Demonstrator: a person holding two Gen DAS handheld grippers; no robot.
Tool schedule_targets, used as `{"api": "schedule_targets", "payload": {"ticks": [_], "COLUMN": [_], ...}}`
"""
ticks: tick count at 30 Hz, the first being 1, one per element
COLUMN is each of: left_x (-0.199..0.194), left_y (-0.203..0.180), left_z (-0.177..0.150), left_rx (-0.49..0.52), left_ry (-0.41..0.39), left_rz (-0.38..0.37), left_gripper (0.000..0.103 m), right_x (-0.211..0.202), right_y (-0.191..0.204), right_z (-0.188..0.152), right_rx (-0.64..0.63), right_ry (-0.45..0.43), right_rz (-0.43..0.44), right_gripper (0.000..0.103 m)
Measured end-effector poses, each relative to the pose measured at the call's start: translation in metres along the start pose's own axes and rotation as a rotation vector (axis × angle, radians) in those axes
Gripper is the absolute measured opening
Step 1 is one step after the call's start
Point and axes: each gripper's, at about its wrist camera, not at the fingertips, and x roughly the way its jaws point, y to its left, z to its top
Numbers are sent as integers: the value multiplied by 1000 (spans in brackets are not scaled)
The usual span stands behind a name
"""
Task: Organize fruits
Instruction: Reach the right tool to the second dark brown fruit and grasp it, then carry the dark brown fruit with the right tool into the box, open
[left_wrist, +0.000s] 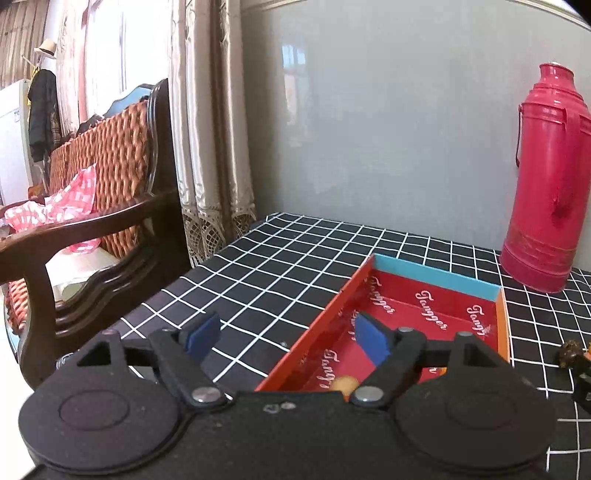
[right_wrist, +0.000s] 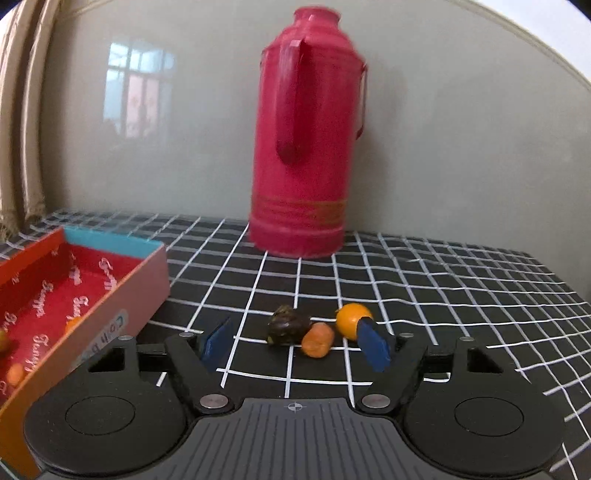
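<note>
- The left gripper hangs over the near left edge of the red box, its blue pads spread apart with nothing between them.
- Just under that gripper a small tan fruit lies on the floor of the box, half hidden by the gripper's body.
- The right gripper points at three fruits lying on the black checked tablecloth, to the right of the box; its jaws stand apart and grip nothing.
- Ahead of its pads lies a dark wrinkled fruit; an oblong orange fruit touches it on the right.
- A round orange fruit sits just beside those two, partly behind the right-hand pad; whether the pad touches it I cannot tell.
- In the right wrist view the box already holds a few small orange fruits near its front.
- A tall pink thermos stands upright at the back of the table against the grey wall.
</note>
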Motion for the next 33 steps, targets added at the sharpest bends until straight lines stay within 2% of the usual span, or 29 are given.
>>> {"api": "schedule_targets", "payload": {"ticks": [4, 9, 11, 17, 19, 21, 24, 29, 33], "left_x": [1, -3, -5, -4, -2, 0, 3, 5, 6], "left_y": [0, 3, 8, 23, 29, 32, 34, 38, 42], "left_z": [3, 5, 7, 11, 13, 14, 14, 14, 14], "left_rx": [-17, -46, -69, -124, -139, -146, -154, -173, -180], "left_ry": [1, -21, -33, -48, -45, -40, -25, -6, -4], "left_rz": [-17, -8, 10, 93, 105, 110, 116, 122, 140], "left_gripper": [73, 77, 82, 87, 87, 87, 87, 87, 89], "right_x": [18, 42, 49, 65, 71, 74, 75, 67, 47], "right_y": [4, 6, 6, 9, 12, 12, 11, 9, 12], "right_z": [6, 8, 8, 8, 9, 8, 8, 8, 14], "right_rx": [-73, -119, -133, -166, -185, -187, -192, -155, -122], "right_ry": [9, 42, 52, 86, 98, 114, 115, 101, 42], "right_rz": [26, 64, 63, 63, 62, 61, 47, 82, 149], "right_gripper": [74, 62, 61, 59, 55, 45, 38, 37, 37]}}
